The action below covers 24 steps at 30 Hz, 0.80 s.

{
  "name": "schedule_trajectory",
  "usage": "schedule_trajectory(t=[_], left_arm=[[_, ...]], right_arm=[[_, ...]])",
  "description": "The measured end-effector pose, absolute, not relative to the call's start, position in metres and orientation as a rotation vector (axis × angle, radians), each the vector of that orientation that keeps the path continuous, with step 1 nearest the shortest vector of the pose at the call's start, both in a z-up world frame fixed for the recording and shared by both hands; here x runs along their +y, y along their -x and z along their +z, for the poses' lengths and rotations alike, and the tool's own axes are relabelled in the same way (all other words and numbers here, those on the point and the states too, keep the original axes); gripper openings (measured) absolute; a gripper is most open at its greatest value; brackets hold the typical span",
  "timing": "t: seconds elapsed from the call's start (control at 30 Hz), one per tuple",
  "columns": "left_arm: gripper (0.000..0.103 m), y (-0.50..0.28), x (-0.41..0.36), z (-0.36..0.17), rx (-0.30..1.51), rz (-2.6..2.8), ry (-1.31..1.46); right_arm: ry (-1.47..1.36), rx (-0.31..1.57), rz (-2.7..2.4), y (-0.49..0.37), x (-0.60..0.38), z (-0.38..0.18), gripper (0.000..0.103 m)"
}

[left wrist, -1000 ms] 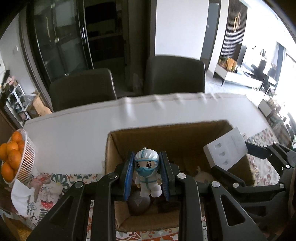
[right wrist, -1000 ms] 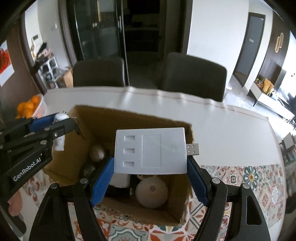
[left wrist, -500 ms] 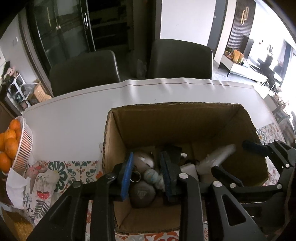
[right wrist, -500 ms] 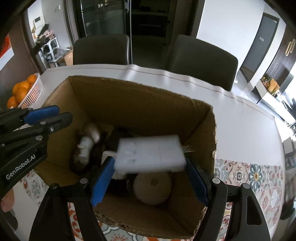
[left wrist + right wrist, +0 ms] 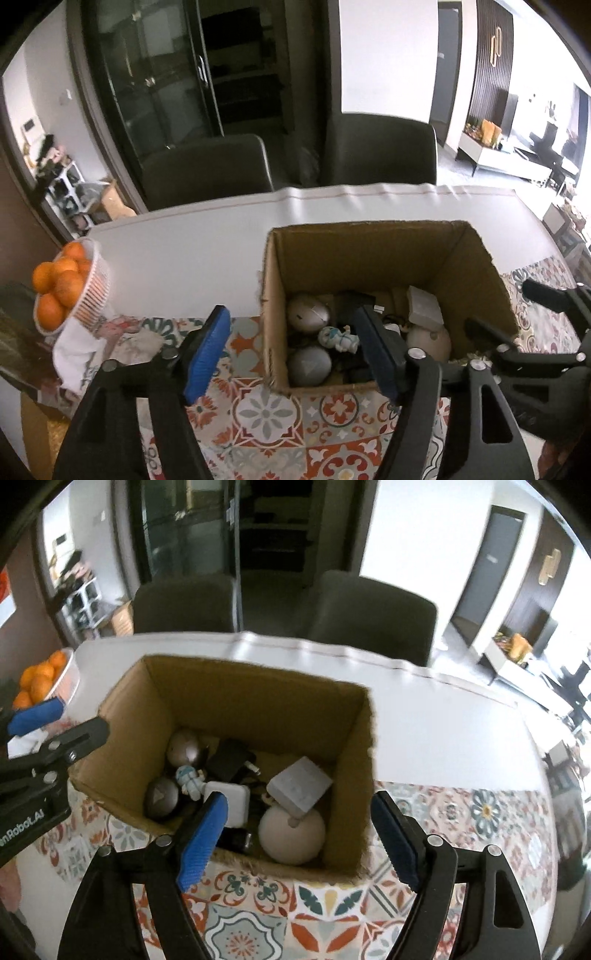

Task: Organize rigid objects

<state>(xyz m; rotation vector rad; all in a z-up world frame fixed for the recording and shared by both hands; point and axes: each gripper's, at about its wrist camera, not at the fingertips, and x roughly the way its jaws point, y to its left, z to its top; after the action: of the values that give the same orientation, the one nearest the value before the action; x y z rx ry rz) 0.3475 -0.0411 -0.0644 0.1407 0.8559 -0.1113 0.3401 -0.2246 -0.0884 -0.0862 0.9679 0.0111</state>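
Note:
An open cardboard box (image 5: 369, 251) (image 5: 258, 701) stands on the table. Inside it lie a small white-and-blue figurine (image 5: 338, 338) (image 5: 189, 780), a white USB hub (image 5: 300, 787) (image 5: 424, 310), round speakers (image 5: 308, 314) (image 5: 291, 834), a white charger (image 5: 229, 801) and a black adapter (image 5: 231, 758). My left gripper (image 5: 291, 354) is open and empty, held above the box's near left corner. My right gripper (image 5: 299, 842) is open and empty above the box's near edge.
A white basket of oranges (image 5: 62, 291) (image 5: 40, 679) sits at the table's left end. A patterned tile mat (image 5: 295, 915) lies under the box's near side, white tablecloth (image 5: 184, 251) beyond. Two dark chairs (image 5: 376, 151) stand behind the table.
Both grippers opened and pulled back up. The figurine dropped from the left gripper into the box, and the USB hub dropped from the right gripper into the box.

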Motion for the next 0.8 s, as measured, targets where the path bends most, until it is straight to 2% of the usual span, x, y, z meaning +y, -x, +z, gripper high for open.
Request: schedule_trajectory(t=[0.2, 0.4, 0.5, 0.8], left_arm=[[0.090, -0.307, -0.034, -0.036, 0.766, -0.082, -0.131], [0.097, -0.266, -0.030, -0.009, 0.672, -0.053, -0.133], [0.103, -0.246, -0.028, 0.002, 0.629, -0.041, -0.137], [0.103, -0.198, -0.023, 0.015, 0.557, 0.002, -0.135]], right_arm=[[0.053, 0.862, -0.044, -0.301, -0.231, -0.052, 0.089], [0.016, 0.778, -0.084, -0.263, -0.235, -0.022, 0.098], [-0.014, 0.741, -0.091, -0.244, -0.238, -0.011, 0.098], [-0.035, 0.645, -0.136, -0.197, -0.243, 0.013, 0.101]])
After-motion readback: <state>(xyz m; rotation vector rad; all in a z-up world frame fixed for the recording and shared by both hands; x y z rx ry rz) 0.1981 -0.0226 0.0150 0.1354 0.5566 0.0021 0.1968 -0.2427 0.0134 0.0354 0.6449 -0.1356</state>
